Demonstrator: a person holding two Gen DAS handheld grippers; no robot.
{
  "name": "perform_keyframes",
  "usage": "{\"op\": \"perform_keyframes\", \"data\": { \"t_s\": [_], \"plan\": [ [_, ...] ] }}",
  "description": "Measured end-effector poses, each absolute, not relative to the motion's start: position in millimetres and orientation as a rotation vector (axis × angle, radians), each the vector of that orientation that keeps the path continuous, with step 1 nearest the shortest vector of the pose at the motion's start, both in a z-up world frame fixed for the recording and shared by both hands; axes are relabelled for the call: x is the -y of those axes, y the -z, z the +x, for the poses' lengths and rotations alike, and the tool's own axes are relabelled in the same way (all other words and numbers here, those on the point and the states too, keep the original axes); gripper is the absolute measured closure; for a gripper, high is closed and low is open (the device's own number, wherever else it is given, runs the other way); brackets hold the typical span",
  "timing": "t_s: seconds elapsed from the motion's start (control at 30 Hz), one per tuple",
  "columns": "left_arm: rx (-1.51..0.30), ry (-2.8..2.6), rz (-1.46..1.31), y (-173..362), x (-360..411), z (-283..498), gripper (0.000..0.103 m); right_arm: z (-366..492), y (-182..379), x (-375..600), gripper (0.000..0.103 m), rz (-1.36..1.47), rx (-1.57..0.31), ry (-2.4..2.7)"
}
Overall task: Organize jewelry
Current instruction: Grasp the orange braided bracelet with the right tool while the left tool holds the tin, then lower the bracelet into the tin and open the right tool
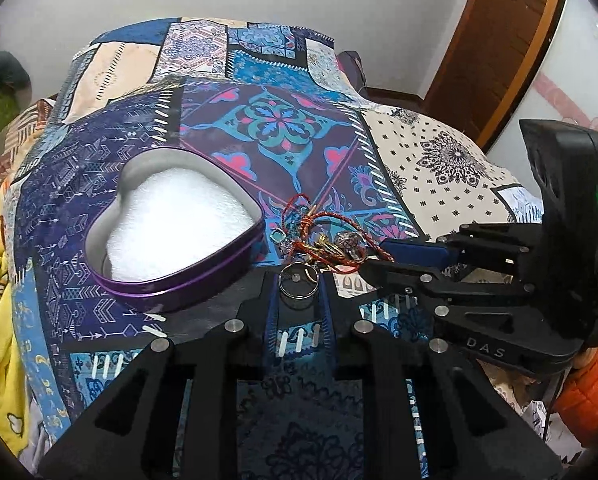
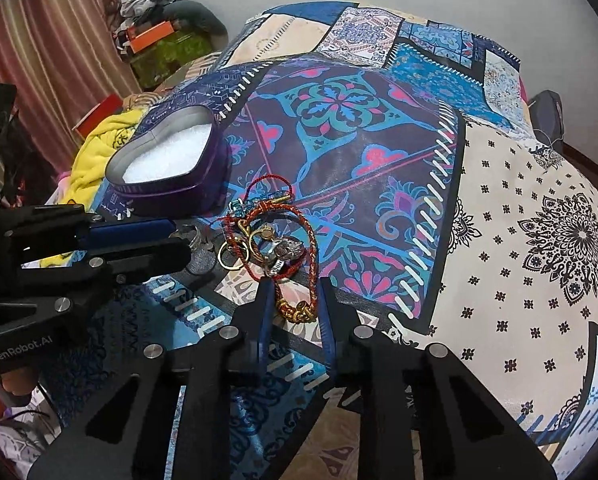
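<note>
On the bed (image 1: 439,160), spread with a patchwork cover, the jewelry lies in one tangled heap (image 2: 267,240) close to the near edge, just beside the open heart-shaped tin (image 1: 171,224) with its white foam lining. The left claw (image 1: 299,280) has its jaws narrowly parted around a silver ring (image 1: 298,286); the pads look to be at the ring's sides, but I cannot tell whether they truly grip it. The right claw (image 2: 295,304) stands partly open, straddling the gold beads (image 2: 297,312) on the red braided cord (image 2: 259,192), not closed on them. The main risk, as I judge it, is the tangle: the cord loops through the hoops and charms, so lifting one piece may drag the others along or spill them over the near edge. The ring is smooth and round and could pop out of a light pinch and roll on the soft cover. The two claws work very near each other and may collide.
</note>
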State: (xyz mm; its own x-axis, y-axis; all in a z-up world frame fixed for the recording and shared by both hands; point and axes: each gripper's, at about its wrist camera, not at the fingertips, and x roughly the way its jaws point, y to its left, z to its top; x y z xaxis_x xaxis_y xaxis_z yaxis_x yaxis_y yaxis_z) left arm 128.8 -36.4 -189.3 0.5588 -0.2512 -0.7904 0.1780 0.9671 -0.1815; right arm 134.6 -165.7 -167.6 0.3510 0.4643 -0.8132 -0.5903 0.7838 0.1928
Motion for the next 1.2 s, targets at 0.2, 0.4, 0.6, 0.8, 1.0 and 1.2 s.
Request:
{"op": "perform_keyframes", "data": {
  "t_s": [0.2,0.4,0.6,0.8,1.0,1.2],
  "plan": [
    [-0.925,0.243,-0.088,183.0,34.7,126.2,0.084,131.2,157.0,171.5,0.087,-0.095,-0.984,-0.677],
    [-0.903,0.23,-0.096,174.1,30.8,122.9,0.084,128.5,139.2,175.8,0.088,-0.082,-0.945,-0.67],
    [-0.881,0.217,-0.105,164.7,25.9,117.7,0.084,124.3,122.2,177.4,0.088,-0.071,-0.906,-0.658],
    [-0.849,0.203,-0.114,151.9,19.0,111.6,0.084,122.1,105.1,179.2,0.088,-0.055,-0.86,-0.65],
    [-0.798,0.182,-0.116,133.7,9.5,106.1,0.084,120.6,87.0,175.7,0.088,-0.039,-0.807,-0.65],
    [-0.75,0.154,-0.114,117.5,-2.5,104.8,0.084,121.1,75.2,170.5,0.088,-0.023,-0.766,-0.661]
  ]
}}
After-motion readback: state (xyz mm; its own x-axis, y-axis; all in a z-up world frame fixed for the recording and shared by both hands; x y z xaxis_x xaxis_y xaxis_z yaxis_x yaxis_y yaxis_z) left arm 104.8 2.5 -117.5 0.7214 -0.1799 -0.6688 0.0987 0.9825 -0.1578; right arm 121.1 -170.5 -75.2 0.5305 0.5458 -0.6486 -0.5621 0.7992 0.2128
